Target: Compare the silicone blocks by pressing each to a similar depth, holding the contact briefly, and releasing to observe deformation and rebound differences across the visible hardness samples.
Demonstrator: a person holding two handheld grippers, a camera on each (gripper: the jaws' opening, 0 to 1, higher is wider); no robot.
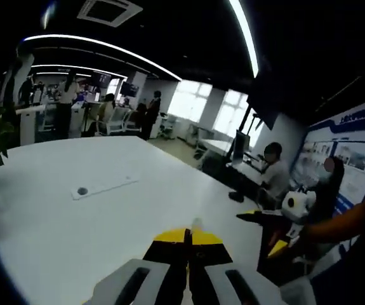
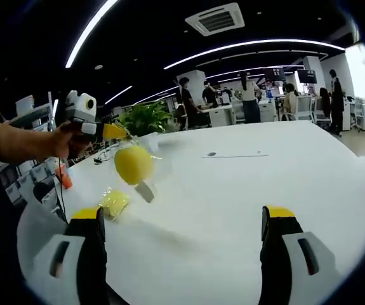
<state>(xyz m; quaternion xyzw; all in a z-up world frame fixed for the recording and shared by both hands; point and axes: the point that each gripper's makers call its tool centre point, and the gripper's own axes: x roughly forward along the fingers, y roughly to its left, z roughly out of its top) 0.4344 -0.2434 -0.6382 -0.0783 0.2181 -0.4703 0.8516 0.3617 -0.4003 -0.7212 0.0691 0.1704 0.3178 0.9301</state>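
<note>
Left hand-held gripper [image 2: 109, 131]: seen in the right gripper view, raised above the counter [image 2: 245, 190], carrying a round yellow block [image 2: 133, 164] in clear wrap hanging from its tip; in its own view the jaws stood closed together, a sliver of something pale at the tips.
Right hand-held gripper [image 2: 182, 222]: jaws wide apart, holding nothing, low over the counter.
Second block [image 2: 114, 203]: yellow, flatter, wrapped, lying on the counter below the hanging block, near the counter's edge.
Progress: judged early; no block was being pressed, one sample was in the air, none unwrapped. Pressing, holding and releasing all appeared left to do.
</note>
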